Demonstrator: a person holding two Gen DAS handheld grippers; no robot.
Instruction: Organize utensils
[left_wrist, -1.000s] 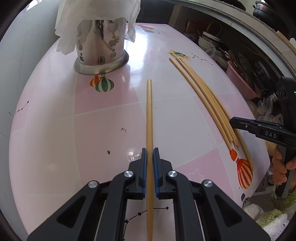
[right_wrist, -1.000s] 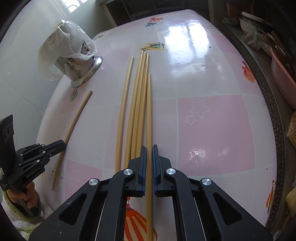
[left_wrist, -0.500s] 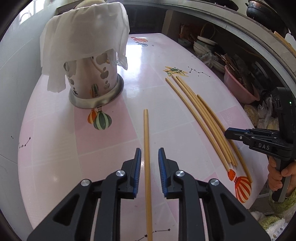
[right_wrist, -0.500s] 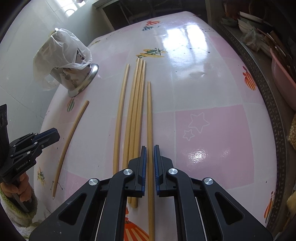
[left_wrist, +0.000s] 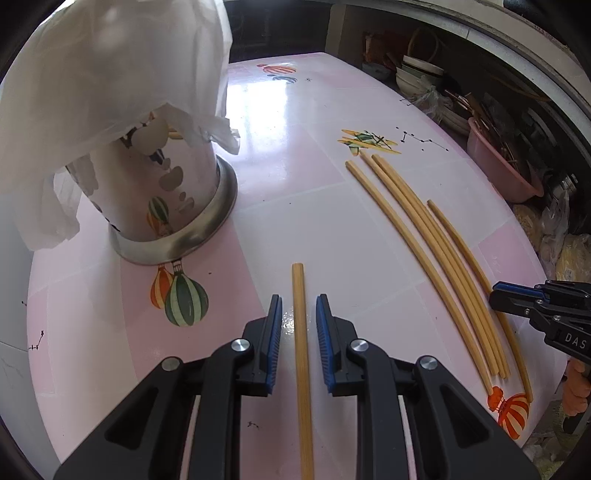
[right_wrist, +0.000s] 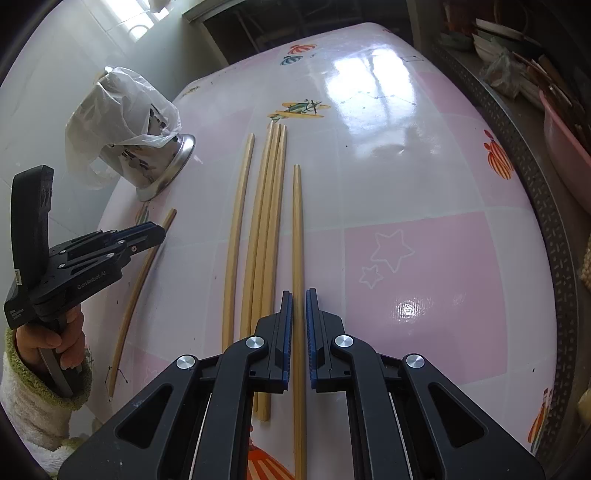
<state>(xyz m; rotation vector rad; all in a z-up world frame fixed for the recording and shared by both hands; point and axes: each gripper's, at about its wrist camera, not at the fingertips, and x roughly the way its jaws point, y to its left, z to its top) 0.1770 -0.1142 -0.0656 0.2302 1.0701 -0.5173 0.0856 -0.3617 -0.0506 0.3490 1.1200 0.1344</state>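
A lone chopstick (left_wrist: 301, 354) lies flat on the pink-and-white tabletop (left_wrist: 325, 206), running lengthwise between the fingers of the left gripper (left_wrist: 298, 321); the jaws stand spread, a clear gap on each side, blue pads not touching the stick. Its far end reaches just past the fingertips. From the right wrist view the same stick (right_wrist: 138, 284) curves along beside the left gripper (right_wrist: 147, 232), which a hand (right_wrist: 55, 339) in a fuzzy cream sleeve holds by its grip. Ahead and to the left of the left gripper stands the metal utensil holder (left_wrist: 162, 199), upright, a white plastic bag (left_wrist: 110, 74) draped over its top. A second chopstick (right_wrist: 298, 258) passes between the fingers of the right gripper (right_wrist: 299, 306); these jaws are drawn nearly together, pads close against the stick, though whether they actually press it cannot be told. Just left of that gripper lie four more chopsticks (right_wrist: 266, 229), three touching in a bundle, one a little apart. Right of the table, a pink basin (left_wrist: 498, 162) with clutter.
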